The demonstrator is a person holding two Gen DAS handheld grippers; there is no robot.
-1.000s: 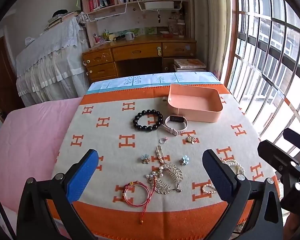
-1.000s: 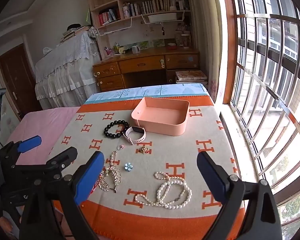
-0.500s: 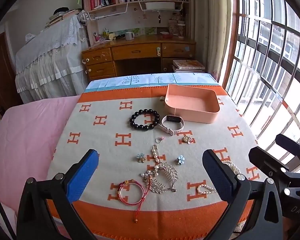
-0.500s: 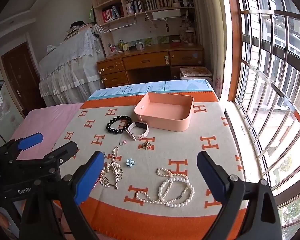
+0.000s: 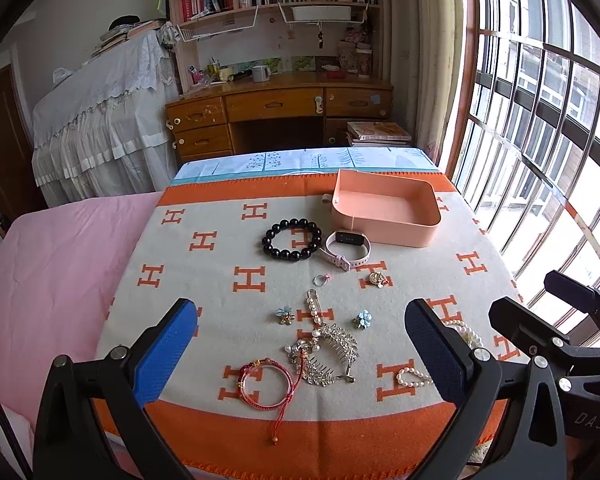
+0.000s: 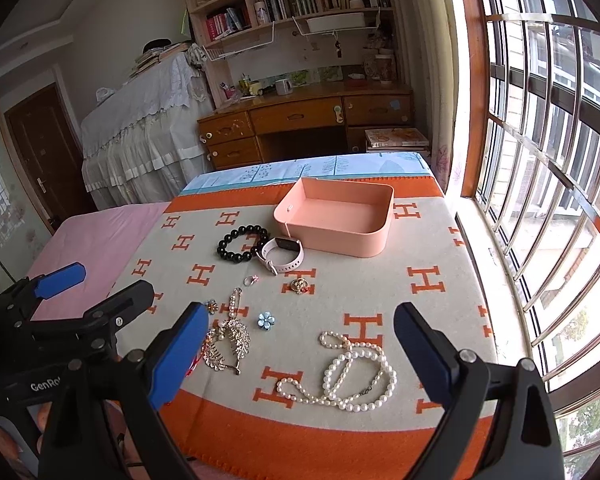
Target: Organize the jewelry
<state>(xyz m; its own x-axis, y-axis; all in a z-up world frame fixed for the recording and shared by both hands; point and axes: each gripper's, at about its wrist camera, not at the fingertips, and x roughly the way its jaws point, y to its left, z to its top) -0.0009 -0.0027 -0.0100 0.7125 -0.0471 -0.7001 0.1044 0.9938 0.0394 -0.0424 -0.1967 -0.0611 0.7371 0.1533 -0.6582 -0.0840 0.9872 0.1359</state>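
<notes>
Both claws, left gripper (image 5: 300, 354) and right gripper (image 6: 302, 354), hung spread wide, holding nothing, above the blanket (image 5: 220, 248). The pink tray (image 5: 386, 214) sat empty beyond, evidently the destination; pearl necklace (image 6: 342, 372), bead bracelet (image 5: 292, 239) and ring (image 5: 321, 279) lay loose, apart.

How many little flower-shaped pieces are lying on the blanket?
2 clearly: a blue flower charm right of the pearl hairpin, and a blue-and-gold flower charm left of it. Others may hide behind the tools.

bed (image 5: 52, 264) | orange H blanket (image 5: 220, 248) | pink tray (image 5: 384, 216) | jewelry
</notes>
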